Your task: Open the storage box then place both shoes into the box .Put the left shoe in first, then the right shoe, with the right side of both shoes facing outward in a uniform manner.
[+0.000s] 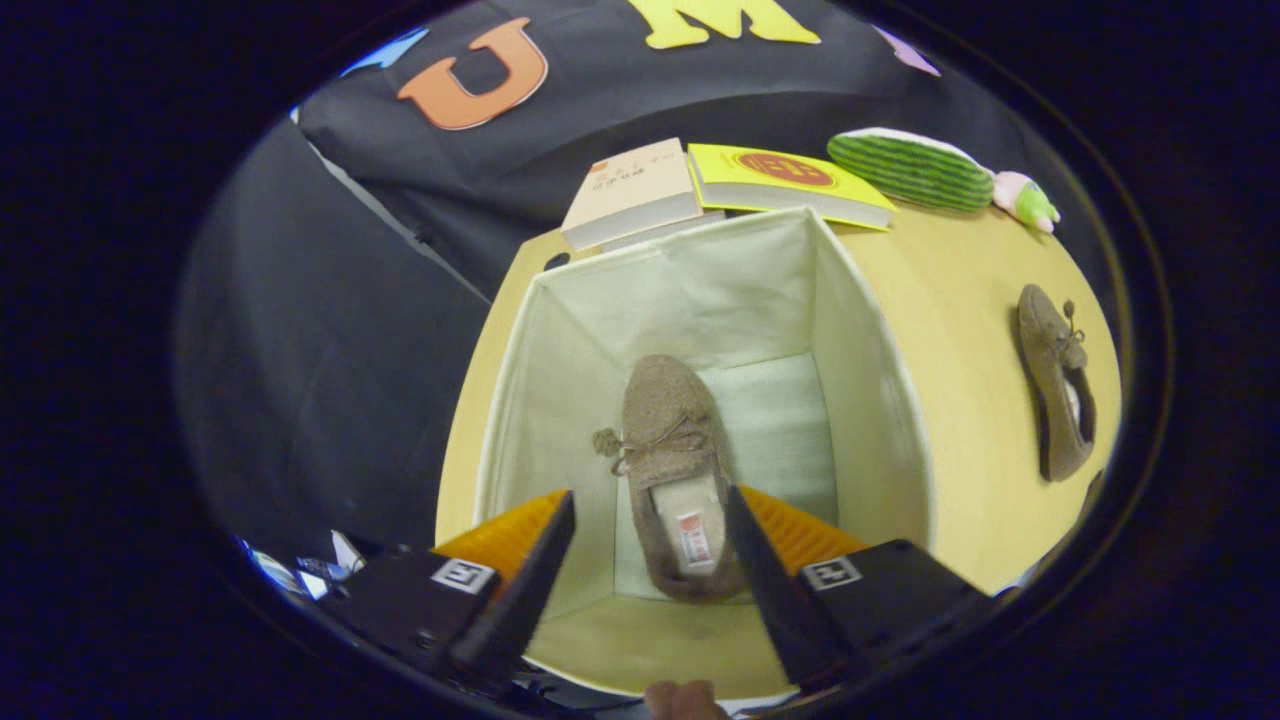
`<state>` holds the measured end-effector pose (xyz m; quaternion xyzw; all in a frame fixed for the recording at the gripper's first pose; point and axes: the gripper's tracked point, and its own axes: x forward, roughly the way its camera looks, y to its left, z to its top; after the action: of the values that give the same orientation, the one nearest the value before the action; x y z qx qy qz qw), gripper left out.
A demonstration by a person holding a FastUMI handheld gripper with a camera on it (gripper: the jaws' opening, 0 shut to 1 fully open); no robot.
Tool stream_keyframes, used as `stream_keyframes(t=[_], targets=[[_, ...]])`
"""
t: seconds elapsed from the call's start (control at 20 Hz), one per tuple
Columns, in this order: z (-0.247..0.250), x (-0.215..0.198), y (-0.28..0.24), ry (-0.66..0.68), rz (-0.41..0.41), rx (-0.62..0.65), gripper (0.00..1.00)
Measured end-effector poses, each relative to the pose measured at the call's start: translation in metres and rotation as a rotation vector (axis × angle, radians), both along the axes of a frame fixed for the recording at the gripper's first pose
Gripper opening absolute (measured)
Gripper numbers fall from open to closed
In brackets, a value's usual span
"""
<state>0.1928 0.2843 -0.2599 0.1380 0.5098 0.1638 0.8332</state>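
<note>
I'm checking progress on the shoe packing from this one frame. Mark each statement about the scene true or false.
1. One shoe lies inside the storage box. True: the shoe in the box rests on its floor.
2. The gripper is shut on that shoe. False: its fingers are spread apart above the box, pressing on nothing.
3. A second shoe lies on the table beside the box. True.
4. The box has a lid on. False: its top is open.
5. Two books lie beyond the box. True, next to a green striped plush toy.
</note>
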Motion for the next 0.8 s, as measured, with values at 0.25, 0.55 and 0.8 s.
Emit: stream_keyframes(t=[0.25,0.55,0.8], targets=[[0.052,-0.006,-0.041,-0.080,0.025,-0.039,1.00],[0.076,0.008,-0.138,-0.146,-0.044,-0.138,1.00],[0.060,0.029,-0.233,-0.118,-0.152,-0.204,1.00]])
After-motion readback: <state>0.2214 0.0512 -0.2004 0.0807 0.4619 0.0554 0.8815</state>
